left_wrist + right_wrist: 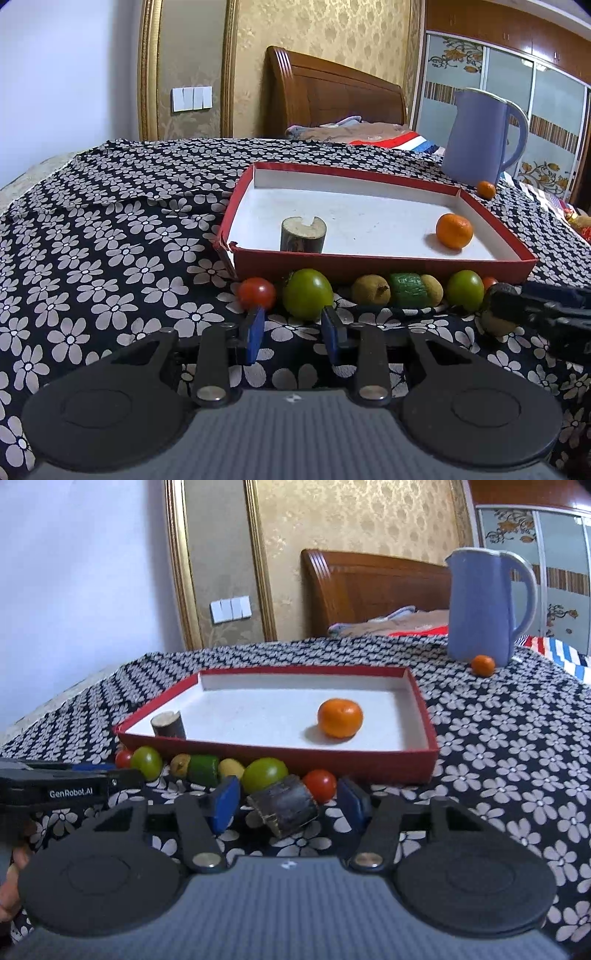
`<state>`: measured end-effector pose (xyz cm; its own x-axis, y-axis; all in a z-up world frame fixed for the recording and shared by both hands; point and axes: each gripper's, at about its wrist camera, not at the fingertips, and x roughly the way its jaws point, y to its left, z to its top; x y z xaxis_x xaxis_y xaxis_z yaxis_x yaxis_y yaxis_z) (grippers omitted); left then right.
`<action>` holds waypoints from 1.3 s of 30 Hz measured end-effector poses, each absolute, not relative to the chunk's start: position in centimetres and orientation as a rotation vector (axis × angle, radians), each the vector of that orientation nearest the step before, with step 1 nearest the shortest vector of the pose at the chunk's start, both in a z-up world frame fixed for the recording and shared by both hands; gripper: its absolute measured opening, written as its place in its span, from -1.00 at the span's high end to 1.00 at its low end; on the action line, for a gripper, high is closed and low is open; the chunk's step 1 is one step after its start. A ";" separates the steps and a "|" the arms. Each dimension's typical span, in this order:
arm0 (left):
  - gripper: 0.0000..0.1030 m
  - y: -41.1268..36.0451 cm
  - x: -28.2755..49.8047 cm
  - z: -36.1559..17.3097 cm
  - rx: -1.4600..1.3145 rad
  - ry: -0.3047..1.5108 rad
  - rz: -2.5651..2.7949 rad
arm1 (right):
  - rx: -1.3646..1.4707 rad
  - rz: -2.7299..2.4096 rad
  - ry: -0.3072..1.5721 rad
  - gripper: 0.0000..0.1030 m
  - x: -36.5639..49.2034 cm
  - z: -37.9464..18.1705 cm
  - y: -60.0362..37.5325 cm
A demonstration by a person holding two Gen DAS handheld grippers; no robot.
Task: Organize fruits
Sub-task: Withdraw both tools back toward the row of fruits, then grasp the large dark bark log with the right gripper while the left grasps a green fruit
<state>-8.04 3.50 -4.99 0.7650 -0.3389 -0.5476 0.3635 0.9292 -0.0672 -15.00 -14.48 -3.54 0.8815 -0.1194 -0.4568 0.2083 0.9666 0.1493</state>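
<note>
- Your left claw (293, 325) is released, low centre of its view, its blue pads flanking the near side of a green fruit (307, 298) without touching; closing on it looks like the step in hand.
- Your right claw (288, 805) is spread wide around a dark cane piece (283, 804), which lies on its side, long axis slanting from lower left to upper right.
- Next, lift each into the red tray (424, 716), where an orange (340, 717) and an upright cane stub (168, 724) already sit.
</note>
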 end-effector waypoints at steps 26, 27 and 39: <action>0.36 3.1 -6.9 -4.3 0.046 0.590 -0.395 | 0.270 -0.145 0.483 0.18 -13.8 -4.5 -15.5; 0.36 2.8 -7.0 -4.3 0.060 0.587 -0.393 | 0.270 -0.146 0.482 0.18 -13.9 -4.5 -15.5; 0.36 1.7 -5.8 -4.7 0.087 0.617 -0.373 | 0.273 -0.146 0.483 0.18 -13.8 -4.5 -15.6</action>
<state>-5.81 1.71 -4.71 0.7509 -0.3157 -0.5801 0.3671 0.9297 -0.0308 -13.83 -15.56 -4.52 0.8761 -0.0742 -0.4765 0.2025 0.9533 0.2239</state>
